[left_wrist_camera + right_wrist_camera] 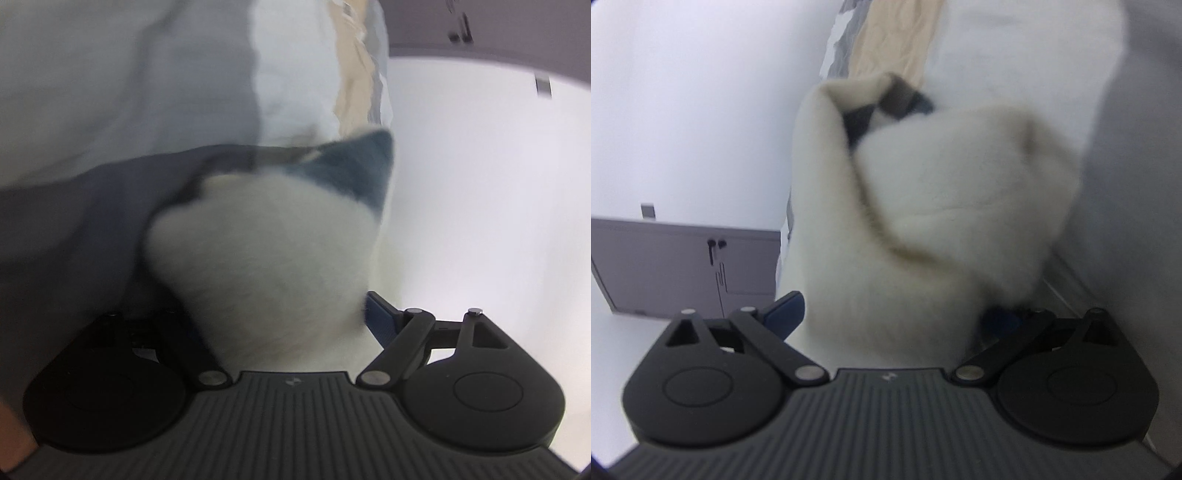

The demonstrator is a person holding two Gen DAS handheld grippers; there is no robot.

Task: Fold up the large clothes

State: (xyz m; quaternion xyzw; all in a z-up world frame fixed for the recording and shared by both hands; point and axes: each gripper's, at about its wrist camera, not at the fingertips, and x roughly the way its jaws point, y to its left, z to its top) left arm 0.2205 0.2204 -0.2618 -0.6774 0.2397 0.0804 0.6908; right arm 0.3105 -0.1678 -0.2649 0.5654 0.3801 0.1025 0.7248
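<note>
Both my claws point forward and slightly downward: my left claw (284, 325) has its jaws spread wide with a thick wad of the fluffy white garment (266, 258) filling the gap, though I cannot tell whether the pads truly pinch it. My right claw (894, 317) stands wide apart too, the same fleece bulging between its blue pads (786, 312). The blurred garment shows dark blue trim (354, 166) just ahead.

garment (266, 258) between left tool (284, 317) fingers, cabinet (687, 266) behind
</note>
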